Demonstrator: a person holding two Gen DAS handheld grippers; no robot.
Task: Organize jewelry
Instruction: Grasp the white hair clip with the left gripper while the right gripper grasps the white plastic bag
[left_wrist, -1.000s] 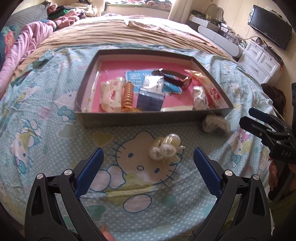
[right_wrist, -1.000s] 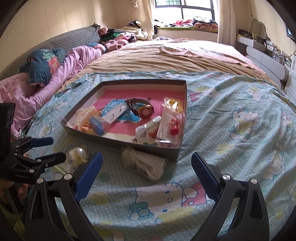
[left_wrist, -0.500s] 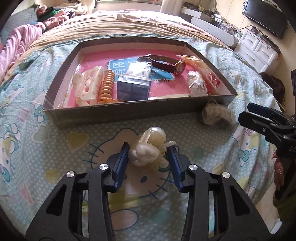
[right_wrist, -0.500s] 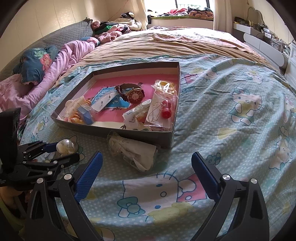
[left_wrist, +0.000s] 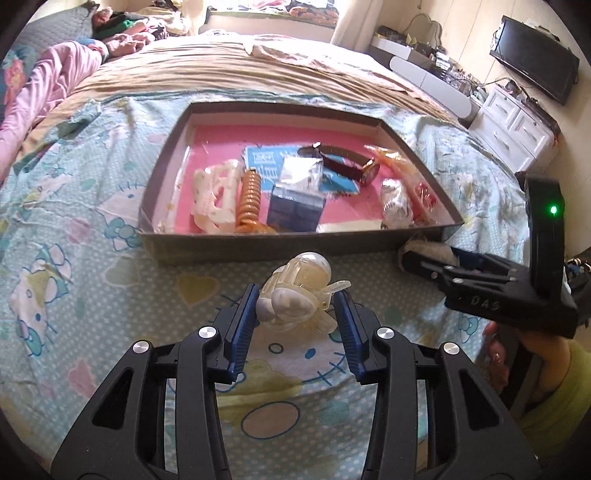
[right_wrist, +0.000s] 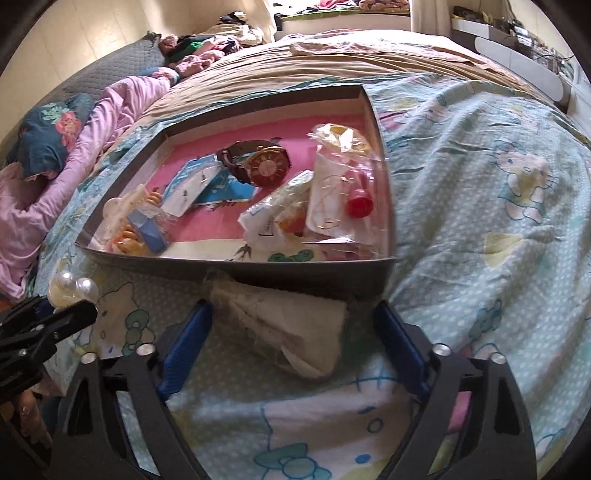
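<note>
My left gripper (left_wrist: 297, 308) is shut on a pearl hair clip (left_wrist: 295, 295), lifted just in front of the shallow box (left_wrist: 258, 245) with the pink floor. The clip and left gripper also show at the left of the right wrist view (right_wrist: 72, 291). The box holds a watch (right_wrist: 264, 166), a white clip (left_wrist: 216, 194), an orange spiral tie (left_wrist: 251, 199), a blue box (left_wrist: 295, 206) and plastic packets (right_wrist: 343, 192). My right gripper (right_wrist: 295, 328) is open around a bagged whitish item (right_wrist: 291, 332) lying against the box's front wall; the bagged item shows in the left view (left_wrist: 430, 253).
Everything lies on a bed with a Hello Kitty sheet (left_wrist: 74, 221). Pink bedding (right_wrist: 55, 177) is piled at the left. White drawers (left_wrist: 517, 125) and a wall television (left_wrist: 535, 74) stand to the right of the bed.
My left gripper closed on the pearl clip and lifted it toward the box. My right gripper moved forward so its open fingers straddle the bagged item.
</note>
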